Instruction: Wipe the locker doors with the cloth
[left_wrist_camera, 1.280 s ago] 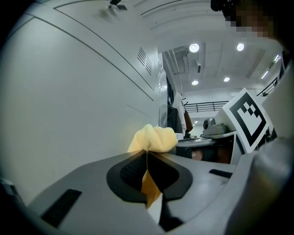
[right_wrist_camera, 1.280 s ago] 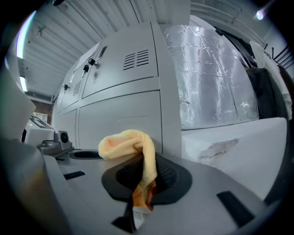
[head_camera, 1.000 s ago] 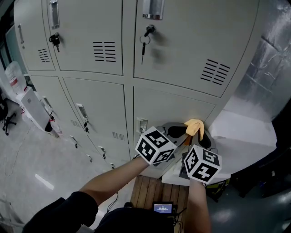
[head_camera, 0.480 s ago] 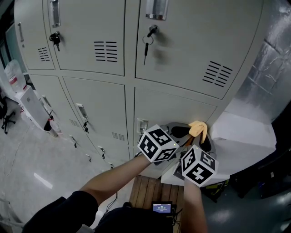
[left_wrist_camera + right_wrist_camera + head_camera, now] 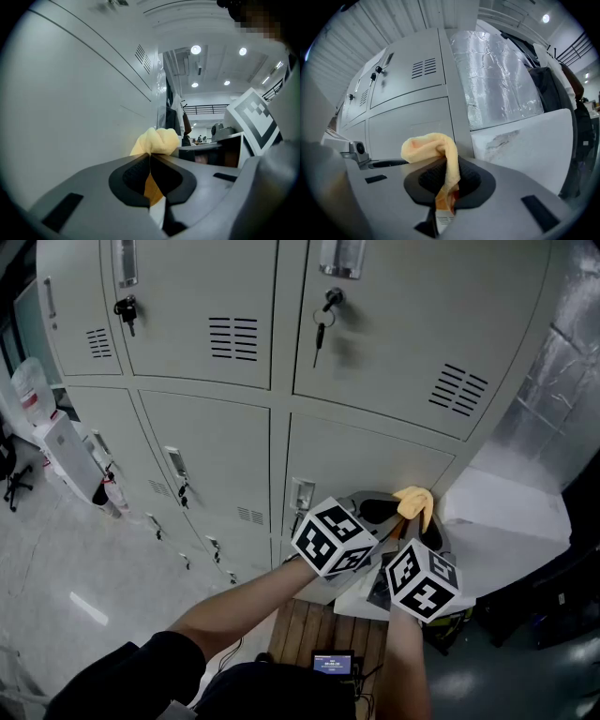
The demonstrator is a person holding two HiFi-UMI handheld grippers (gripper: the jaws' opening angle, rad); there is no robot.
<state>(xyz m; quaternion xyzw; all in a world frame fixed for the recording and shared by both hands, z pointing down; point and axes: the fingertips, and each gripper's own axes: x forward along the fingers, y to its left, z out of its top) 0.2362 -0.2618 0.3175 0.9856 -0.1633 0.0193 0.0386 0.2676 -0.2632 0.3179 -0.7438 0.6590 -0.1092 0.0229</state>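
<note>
My L forearm (image 5: 239,601) reaches fwd, R forearm (image 5: 408,662) close beside; L tool (image 5: 150,158) & R tool (image 5: 446,174) side by side, each w/ jaws clamped on cloth (image 5: 426,140)

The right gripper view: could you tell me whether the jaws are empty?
No, the right gripper has its jaws shut on the cloth.

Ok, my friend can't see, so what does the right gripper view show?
The right gripper is shut on a yellow cloth, which bunches up above its jaws. Behind it stand grey lockers with vents and keys, and crinkly silver foil to their right.
</note>
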